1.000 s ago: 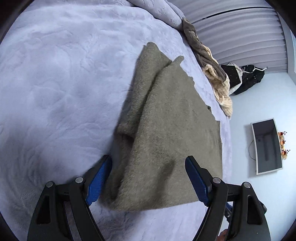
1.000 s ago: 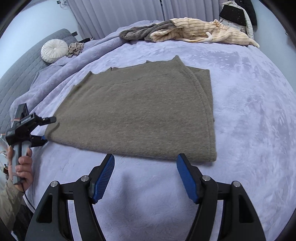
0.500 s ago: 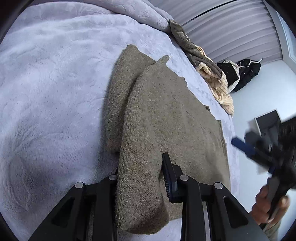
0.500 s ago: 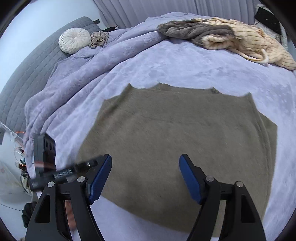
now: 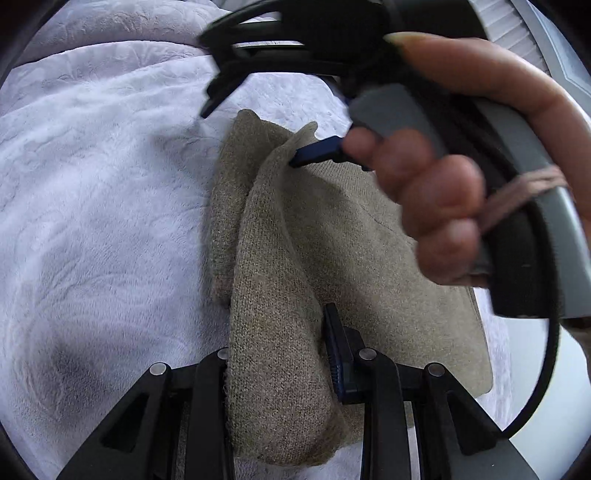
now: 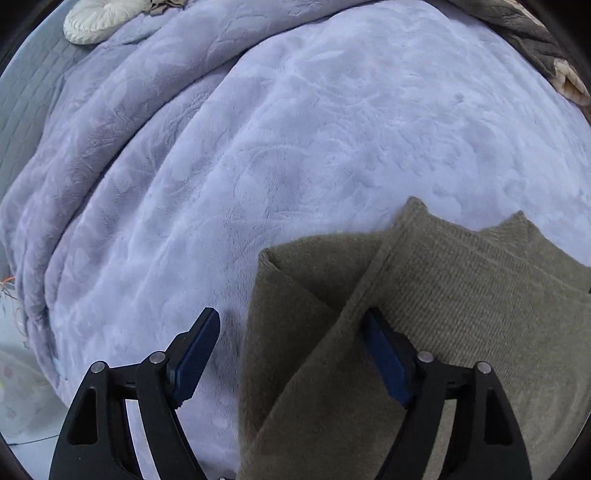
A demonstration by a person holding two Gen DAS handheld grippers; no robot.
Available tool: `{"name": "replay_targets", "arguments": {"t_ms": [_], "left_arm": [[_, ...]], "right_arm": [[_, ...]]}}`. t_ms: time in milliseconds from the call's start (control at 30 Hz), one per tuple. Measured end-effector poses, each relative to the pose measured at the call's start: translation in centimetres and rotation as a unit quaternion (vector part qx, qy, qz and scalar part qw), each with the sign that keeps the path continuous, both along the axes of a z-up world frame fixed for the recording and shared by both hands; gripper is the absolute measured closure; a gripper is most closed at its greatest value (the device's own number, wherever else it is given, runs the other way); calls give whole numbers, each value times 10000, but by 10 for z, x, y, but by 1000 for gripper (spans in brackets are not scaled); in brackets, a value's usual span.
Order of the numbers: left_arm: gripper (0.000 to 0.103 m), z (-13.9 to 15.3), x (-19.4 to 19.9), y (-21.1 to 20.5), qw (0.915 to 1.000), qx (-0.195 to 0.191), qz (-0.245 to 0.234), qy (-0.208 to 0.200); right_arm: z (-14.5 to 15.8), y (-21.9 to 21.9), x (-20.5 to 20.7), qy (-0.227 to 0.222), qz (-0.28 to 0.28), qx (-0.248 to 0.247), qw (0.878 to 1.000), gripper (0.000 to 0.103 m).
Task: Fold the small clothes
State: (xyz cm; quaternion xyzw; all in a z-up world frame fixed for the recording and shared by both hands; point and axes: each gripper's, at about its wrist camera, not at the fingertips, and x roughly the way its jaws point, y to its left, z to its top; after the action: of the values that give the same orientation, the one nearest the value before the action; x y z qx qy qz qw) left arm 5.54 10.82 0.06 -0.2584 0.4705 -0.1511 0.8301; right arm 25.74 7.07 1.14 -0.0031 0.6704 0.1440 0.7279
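An olive-brown knit garment (image 5: 332,236) lies partly folded on the lavender bed cover (image 5: 103,206). My left gripper (image 5: 280,354) is shut on the garment's near edge, with cloth bunched between the jaws. In the right wrist view the same garment (image 6: 461,295) fills the lower right, with a folded flap raised. My right gripper (image 6: 291,354) is open, and the flap's edge lies between its jaws, against the right finger (image 6: 388,358). The right gripper and the hand holding it (image 5: 436,192) also fill the upper right of the left wrist view, its blue fingertip (image 5: 317,157) at the garment's far corner.
The lavender cover (image 6: 258,147) is rumpled into ridges at the left. A round white cushion (image 6: 107,14) sits at the top left on a grey quilted surface (image 6: 22,92). A grey and cream clothes pile (image 6: 546,48) lies at the top right.
My left gripper stays shut on the garment's edge. My right gripper has swung across to the garment's far corner and now straddles a raised flap, still open.
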Motion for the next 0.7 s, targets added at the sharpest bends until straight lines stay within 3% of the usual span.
{"name": "replay_targets", "arguments": {"t_ms": [33,67,100,200,367,700], "left_arm": [[73,1,0,-1,10000,31,0,1],[73,2,-2,-1,10000,65,-4,1],[73,4,-1,-3,9999,114,3,7],[75,10,-1,-6,9999,161,-26,42],[77,28,-5,-21,9981,607,-139,-9],[79,65,-9,-47,9937,1067,-314,-151]], "right_arm": [[-4,10,-1,-68,219,-250,9994,13],[-7,19,-4,-182,462,-534,9973,20],[-9,25,-7,-307,635,-848,9939,42],[-2,15,-11,-440,675,-935,9924,81],[26,-20,-23,-671,636,-118,9956,83],[77,-78,-32,-950,460,1113,9882,83]]}}
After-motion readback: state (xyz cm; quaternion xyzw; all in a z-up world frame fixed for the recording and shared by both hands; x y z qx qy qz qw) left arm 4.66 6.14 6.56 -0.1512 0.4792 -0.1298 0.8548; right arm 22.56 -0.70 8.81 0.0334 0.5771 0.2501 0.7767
